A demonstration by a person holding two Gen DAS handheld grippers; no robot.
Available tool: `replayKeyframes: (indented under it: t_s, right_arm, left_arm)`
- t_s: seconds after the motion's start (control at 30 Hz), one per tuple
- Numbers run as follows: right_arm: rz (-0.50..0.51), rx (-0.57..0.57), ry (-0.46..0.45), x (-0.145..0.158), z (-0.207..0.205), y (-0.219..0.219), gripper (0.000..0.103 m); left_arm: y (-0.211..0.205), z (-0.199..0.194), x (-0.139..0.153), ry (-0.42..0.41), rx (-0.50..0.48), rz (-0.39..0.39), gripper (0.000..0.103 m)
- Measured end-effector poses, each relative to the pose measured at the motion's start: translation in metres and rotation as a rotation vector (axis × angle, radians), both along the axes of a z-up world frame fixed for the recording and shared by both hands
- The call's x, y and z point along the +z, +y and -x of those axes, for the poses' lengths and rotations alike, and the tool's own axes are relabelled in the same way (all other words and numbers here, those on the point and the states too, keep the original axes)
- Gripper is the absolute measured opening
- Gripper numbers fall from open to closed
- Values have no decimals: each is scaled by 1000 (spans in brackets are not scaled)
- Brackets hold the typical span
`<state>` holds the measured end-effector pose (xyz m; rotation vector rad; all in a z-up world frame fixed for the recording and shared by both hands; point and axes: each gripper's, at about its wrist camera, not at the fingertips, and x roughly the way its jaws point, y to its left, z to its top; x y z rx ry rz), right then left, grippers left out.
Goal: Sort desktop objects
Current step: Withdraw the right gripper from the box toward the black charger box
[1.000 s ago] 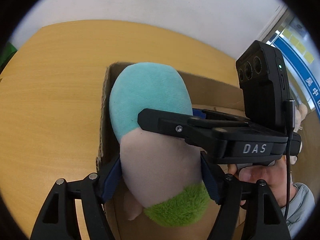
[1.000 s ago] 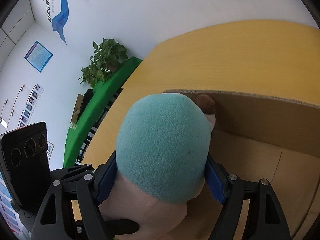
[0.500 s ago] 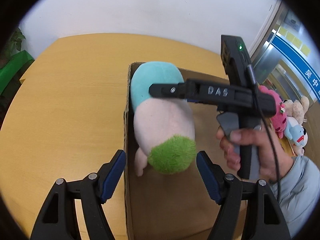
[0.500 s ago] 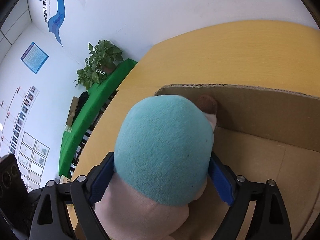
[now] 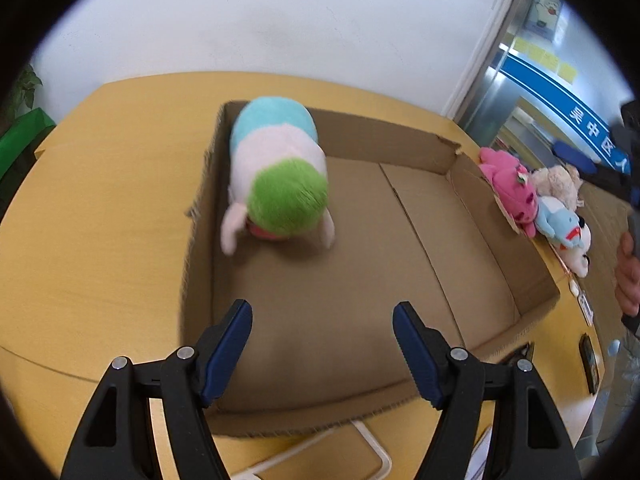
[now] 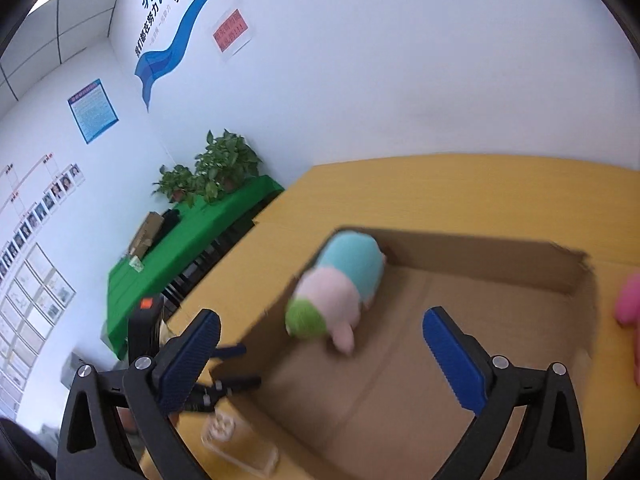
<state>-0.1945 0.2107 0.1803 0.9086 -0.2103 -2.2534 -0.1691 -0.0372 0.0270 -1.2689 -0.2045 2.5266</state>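
Plush toy lies in the cardboard box; both claws wide and holding nothing.

Ahead and left of the left claw point(image 5: 322, 334), the plush toy point(image 5: 278, 176) rests in the cardboard box's point(image 5: 516, 248) far left corner, long axis running away from the claw, green end nearest, teal end toward the far wall. The right claw point(image 6: 320, 356) hovers over the box's near side. Right of the box, more plush toys point(image 5: 536, 204) lie on the worktop point(image 5: 100, 220).

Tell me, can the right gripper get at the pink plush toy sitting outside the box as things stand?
Probably yes. The right gripper is open and empty, and the pink plush toy lies beyond the cardboard box wall on the open table, nothing covering it.
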Motion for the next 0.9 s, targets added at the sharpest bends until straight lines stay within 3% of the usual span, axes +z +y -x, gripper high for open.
replayKeyframes:
  t_s: [0.1, 0.2, 0.33, 0.4, 0.57, 0.67, 0.77, 0.9]
  right_arm:
    - [-89, -89, -24, -36, -39, 31, 103]
    - [-125, -145, -145, -90, -51, 59, 103]
    - [-219, -218, -207, -136, -55, 67, 103]
    - [-244, -218, -159, -136, -62, 68, 102]
    - [-294, -202, -146, -134, -67, 66, 102]
    - [-241, -206, -151, -123, -66, 73, 102]
    - [-222, -195, -84, -106, -75, 74, 102]
    - [-225, -137, 32, -77, -101, 72, 103]
  left_arm:
    - [5, -17, -10, -28, -5, -13, 73]
    - [10, -33, -10, 0, -4, 45, 73]
    - [10, -39, -7, -17, 12, 34, 73]
    - [13, -42, -10, -20, 8, 47, 73]
    - [18, -52, -10, -12, 8, 84, 73]
    - [17, -55, -8, -11, 23, 89, 73]
    - [17, -67, 6, 38, 47, 94, 73]
    - [25, -101, 35, 164, 41, 124, 73]
